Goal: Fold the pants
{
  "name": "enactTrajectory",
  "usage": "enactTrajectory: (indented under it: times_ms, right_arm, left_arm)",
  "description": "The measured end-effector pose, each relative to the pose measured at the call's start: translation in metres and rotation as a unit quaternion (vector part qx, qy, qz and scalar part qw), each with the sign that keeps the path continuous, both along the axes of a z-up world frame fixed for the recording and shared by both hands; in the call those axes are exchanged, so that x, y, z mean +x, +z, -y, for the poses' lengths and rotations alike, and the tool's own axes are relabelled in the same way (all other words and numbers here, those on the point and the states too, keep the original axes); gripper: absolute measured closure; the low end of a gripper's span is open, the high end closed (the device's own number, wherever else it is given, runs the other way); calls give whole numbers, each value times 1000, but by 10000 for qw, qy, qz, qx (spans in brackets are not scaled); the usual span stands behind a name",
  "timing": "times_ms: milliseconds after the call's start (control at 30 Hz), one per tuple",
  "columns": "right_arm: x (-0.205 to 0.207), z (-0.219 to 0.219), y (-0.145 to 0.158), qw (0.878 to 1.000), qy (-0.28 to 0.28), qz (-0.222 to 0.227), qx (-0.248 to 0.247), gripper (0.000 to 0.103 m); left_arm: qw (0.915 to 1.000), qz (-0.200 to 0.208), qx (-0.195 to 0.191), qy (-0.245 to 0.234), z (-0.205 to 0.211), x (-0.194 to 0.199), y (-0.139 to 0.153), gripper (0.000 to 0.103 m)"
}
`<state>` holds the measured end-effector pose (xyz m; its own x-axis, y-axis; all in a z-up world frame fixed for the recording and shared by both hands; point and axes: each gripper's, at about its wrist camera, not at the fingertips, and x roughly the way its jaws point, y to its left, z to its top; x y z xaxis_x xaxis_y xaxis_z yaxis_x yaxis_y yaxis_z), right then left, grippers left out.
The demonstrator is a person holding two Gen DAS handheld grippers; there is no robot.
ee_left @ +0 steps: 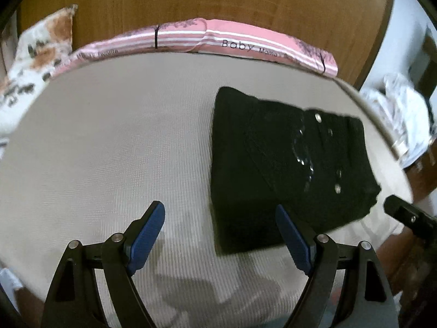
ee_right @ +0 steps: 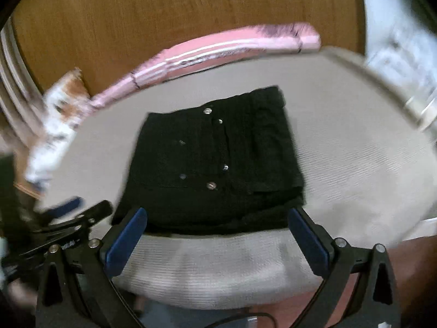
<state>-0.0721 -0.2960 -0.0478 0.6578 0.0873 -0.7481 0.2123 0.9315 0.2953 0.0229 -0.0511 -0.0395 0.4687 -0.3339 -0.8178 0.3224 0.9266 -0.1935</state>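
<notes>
The black pants (ee_left: 286,161) lie folded into a compact rectangle on the beige bed sheet (ee_left: 109,142), with silver buttons showing on top. In the right wrist view the pants (ee_right: 215,161) sit just beyond my fingers. My left gripper (ee_left: 220,221) is open and empty, above the sheet to the left of the pants' near corner. My right gripper (ee_right: 217,224) is open and empty, at the pants' near edge, not touching them. The right gripper's tip shows at the right edge of the left wrist view (ee_left: 409,216), and the left gripper shows blurred at the left of the right wrist view (ee_right: 68,213).
A pink striped pillow (ee_left: 218,41) lies along the wooden headboard (ee_left: 191,0). A floral pillow (ee_left: 35,63) is at the far left. White crumpled items (ee_left: 401,109) lie beyond the bed's right edge. The bed's near edge (ee_right: 218,295) is just under my right gripper.
</notes>
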Motion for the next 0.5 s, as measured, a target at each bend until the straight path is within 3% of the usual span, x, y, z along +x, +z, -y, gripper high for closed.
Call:
enactTrajectory:
  times_ms: [100,267,400,500]
  right_arm:
    - [14,41,-2,9986,194,-171,460,1]
    - [45,100,-27,9903,634,-709,1017,1]
    - [67,128,-54,9733,784,-984,1918,8]
    - [79,131,-69,9651,935,-1113,2177,8]
  left_arm:
    - [9985,-341,-421,-51,-8,23,-6,20]
    - [9831,-1359,-1179,-347,-4,64,-30,20]
    - [9706,-1939,-1423,-116,-2,84,-50,22]
    - [9673,-2056,-1480,-116,0,92,-55,23]
